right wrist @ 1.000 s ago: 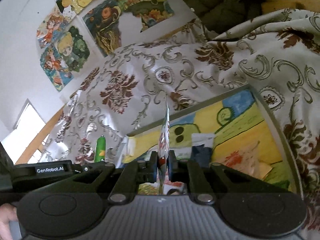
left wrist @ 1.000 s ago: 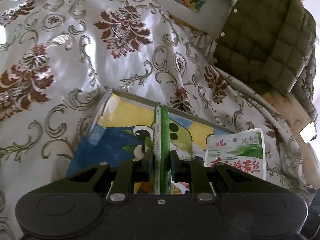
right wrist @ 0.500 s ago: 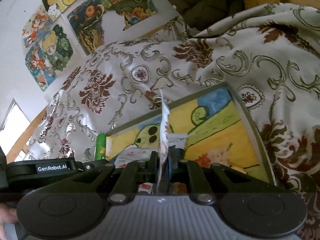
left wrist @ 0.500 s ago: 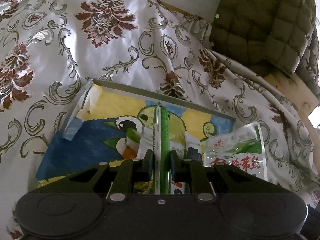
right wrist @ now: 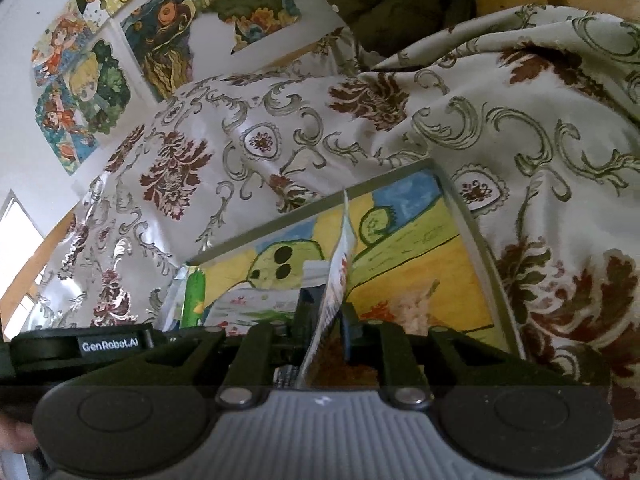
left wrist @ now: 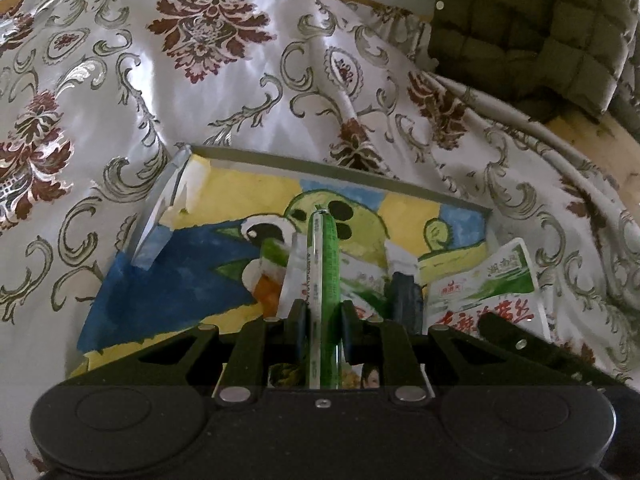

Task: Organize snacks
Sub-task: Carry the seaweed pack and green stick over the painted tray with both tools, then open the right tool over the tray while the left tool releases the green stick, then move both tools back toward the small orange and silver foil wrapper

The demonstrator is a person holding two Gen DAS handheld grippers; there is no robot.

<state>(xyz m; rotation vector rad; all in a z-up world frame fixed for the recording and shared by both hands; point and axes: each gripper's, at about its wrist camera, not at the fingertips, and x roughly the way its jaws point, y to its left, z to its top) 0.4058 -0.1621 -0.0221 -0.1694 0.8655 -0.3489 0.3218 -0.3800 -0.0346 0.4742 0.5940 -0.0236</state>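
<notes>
Now, taken left to right around the painted tray:
Cloth: a white floral bedspread (left wrist: 224,92) lies under the tray on every side.
Tray: the shallow painted tray (left wrist: 328,168) has grey rims and a yellow, blue and green cartoon floor; snack packets lie on its near part.
Left gripper: the left gripper (left wrist: 323,326) is clenched on a green snack packet (left wrist: 330,256), held edge-on and upright between its pads, above the near middle of the tray.
Same packet, other view: from the right wrist camera its green end shows at the tray's left rim, just above the left gripper's body.
Seaweed packet: a white and green seaweed packet (left wrist: 488,284) with red lettering rests at the tray's right rim, leaning on it.
Right gripper: the right gripper (right wrist: 326,326) has its jaws opening; a white and red snack packet (right wrist: 340,264) stands between them, edge-on and tilted, over the tray's near middle. Whether the pads press it I cannot tell.
Jacket: an olive quilted jacket (left wrist: 532,28) lies beyond the tray's far right corner, well apart.
Wall: cartoon posters (right wrist: 104,64) hang beyond the tray's far left.
</notes>
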